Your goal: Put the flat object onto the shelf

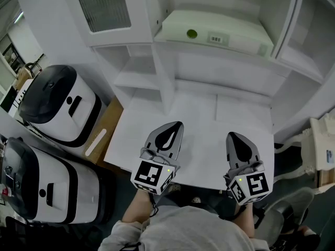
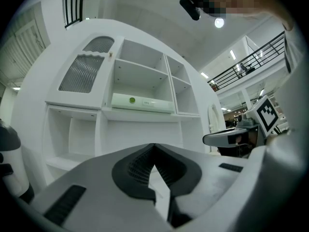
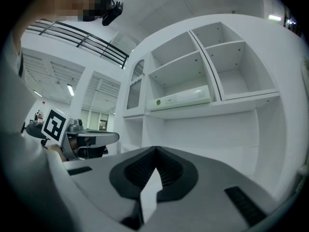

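L claw [image 1: 179, 124], R claw [image 1: 231, 135]: closed, empty

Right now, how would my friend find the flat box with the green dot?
Find the big white shelf unit behind the white desk. On its wide middle shelf lies a flat, pale green rectangular box. Only it is greenish among the white cubbies, with a round green dot and a barcode label on its front.

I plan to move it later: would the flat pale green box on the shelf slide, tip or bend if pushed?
The flat pale green box has straight edges, so it is probably stiff. It lies low and wide on the white shelf, so it would likely slide, not tip.
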{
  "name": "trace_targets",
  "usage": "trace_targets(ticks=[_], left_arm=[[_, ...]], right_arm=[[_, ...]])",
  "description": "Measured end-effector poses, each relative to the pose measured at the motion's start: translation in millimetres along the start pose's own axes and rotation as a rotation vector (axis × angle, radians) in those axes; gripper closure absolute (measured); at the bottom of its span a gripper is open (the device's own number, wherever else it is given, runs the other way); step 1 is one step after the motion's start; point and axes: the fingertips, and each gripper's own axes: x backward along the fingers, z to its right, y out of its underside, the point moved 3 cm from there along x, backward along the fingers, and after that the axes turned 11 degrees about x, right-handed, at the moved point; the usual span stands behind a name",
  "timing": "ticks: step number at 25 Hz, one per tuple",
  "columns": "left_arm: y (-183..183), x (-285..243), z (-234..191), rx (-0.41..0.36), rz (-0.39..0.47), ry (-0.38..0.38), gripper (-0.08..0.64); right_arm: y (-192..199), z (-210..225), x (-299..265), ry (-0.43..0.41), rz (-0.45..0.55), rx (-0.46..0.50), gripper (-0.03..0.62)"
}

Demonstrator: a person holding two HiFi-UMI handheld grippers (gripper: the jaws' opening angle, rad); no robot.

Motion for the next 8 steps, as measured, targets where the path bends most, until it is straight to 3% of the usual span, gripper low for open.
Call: trace_targets(ticks=[8], left_arm=[[-3.2,0.6,-5.6,0.007,0.006,0.000,0.546]], right_arm=[[-2.8,-1.0,-3.9,0.007,0.000,0.000,0.586]])
